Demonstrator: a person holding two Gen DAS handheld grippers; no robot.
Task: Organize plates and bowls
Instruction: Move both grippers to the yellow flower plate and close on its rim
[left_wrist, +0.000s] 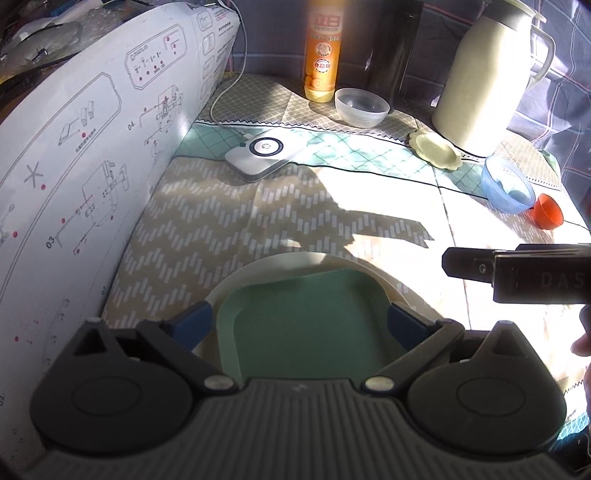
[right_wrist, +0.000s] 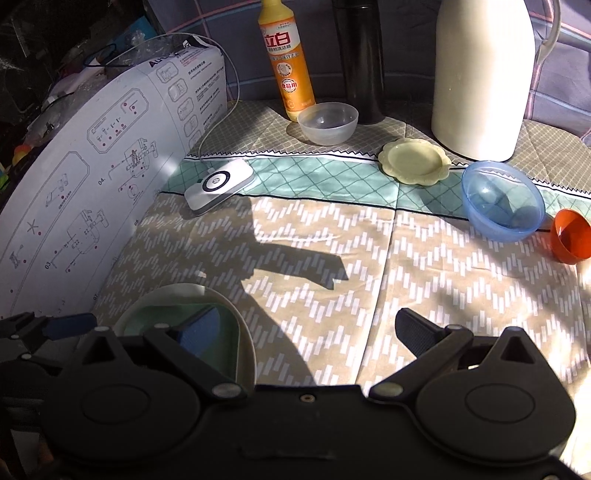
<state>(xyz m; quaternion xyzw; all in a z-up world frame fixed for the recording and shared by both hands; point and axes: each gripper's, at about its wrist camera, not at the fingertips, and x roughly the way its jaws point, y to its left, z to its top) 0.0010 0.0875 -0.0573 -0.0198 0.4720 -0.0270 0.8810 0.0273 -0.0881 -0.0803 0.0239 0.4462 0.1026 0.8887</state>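
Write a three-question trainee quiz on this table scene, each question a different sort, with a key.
1. True or false: the orange cup stands upright.
2. Multiple choice: what sits closest in front of the orange dish soap bottle? A) blue bowl B) clear bowl C) yellow scalloped dish
3. Fill in: the left gripper is spread open around a ____ tray resting on a white plate.

Key
1. False: it lies tipped on its side beside the blue bowl.
2. B: the clear bowl.
3. Green: the green tray.
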